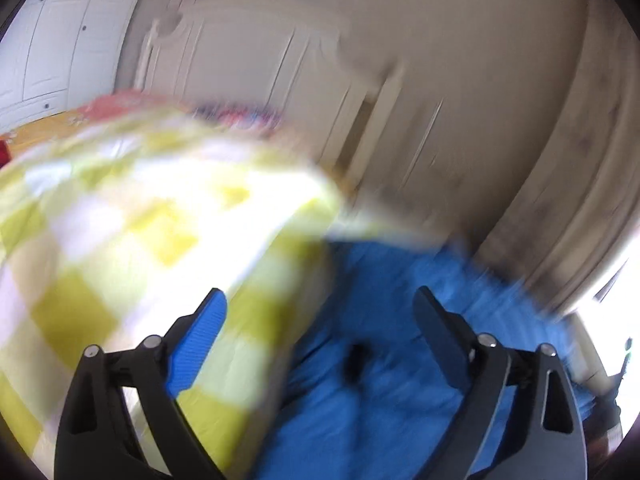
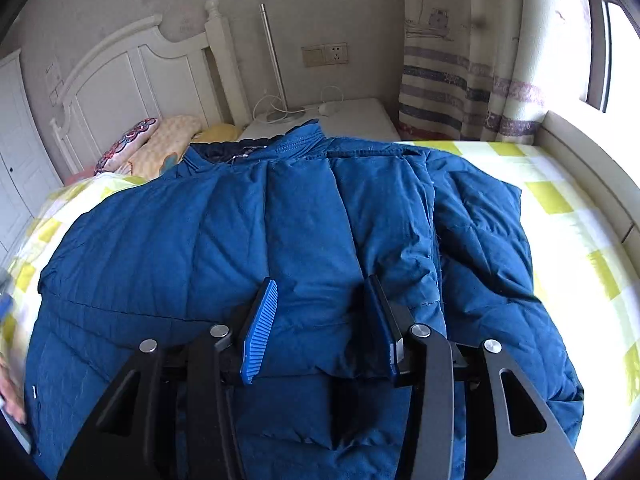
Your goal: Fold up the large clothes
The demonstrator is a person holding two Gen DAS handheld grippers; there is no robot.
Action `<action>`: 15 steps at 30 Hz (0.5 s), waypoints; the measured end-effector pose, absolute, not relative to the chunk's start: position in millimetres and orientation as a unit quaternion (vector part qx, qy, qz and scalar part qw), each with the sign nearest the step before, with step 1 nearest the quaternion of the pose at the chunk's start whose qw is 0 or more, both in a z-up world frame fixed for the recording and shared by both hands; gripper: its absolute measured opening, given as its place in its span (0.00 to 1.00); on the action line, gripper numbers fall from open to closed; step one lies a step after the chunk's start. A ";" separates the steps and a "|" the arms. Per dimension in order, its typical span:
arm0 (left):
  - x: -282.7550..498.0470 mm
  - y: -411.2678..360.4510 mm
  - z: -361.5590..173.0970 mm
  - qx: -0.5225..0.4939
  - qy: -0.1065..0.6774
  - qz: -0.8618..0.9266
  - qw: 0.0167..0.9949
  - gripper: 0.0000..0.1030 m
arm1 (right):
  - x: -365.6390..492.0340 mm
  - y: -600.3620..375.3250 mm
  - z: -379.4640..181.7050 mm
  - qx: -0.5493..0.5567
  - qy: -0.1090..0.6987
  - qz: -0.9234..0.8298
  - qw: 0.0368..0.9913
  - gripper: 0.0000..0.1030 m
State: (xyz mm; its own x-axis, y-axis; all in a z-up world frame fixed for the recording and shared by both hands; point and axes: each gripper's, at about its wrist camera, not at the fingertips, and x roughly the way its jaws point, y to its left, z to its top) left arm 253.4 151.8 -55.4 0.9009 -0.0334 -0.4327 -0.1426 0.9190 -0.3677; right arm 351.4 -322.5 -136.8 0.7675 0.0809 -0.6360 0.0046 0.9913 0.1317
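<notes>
A large blue padded jacket (image 2: pixel 248 232) lies spread on a bed with a yellow-and-white checked sheet (image 2: pixel 568 216), collar toward the headboard. A sleeve is folded over the body. My right gripper (image 2: pixel 320 308) is partly closed around a puffy fold of that sleeve, pads on either side of it. The left wrist view is motion-blurred. My left gripper (image 1: pixel 320 312) is wide open and empty, over the edge where the jacket (image 1: pixel 400 340) meets the checked sheet (image 1: pixel 140 220).
A white headboard (image 2: pixel 132 76) and pillows (image 2: pixel 156 144) stand at the far end. A nightstand (image 2: pixel 356 120) with a lamp and cables sits beside them. A striped curtain (image 2: pixel 460 60) and a window ledge (image 2: pixel 592 160) run along the right.
</notes>
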 end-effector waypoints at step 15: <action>367.3 9.9 -99.6 0.028 0.426 -0.018 0.904 0.97 | 344.4 -317.6 -135.8 0.057 0.337 0.020 0.939 0.43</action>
State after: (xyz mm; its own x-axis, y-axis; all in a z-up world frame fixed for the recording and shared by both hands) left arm 367.3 9.9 -99.6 0.6356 -0.0094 -0.7720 0.0568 0.9978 0.0347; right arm 344.4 -317.6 -135.8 0.7717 0.0764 -0.6314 0.0000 0.9928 0.1201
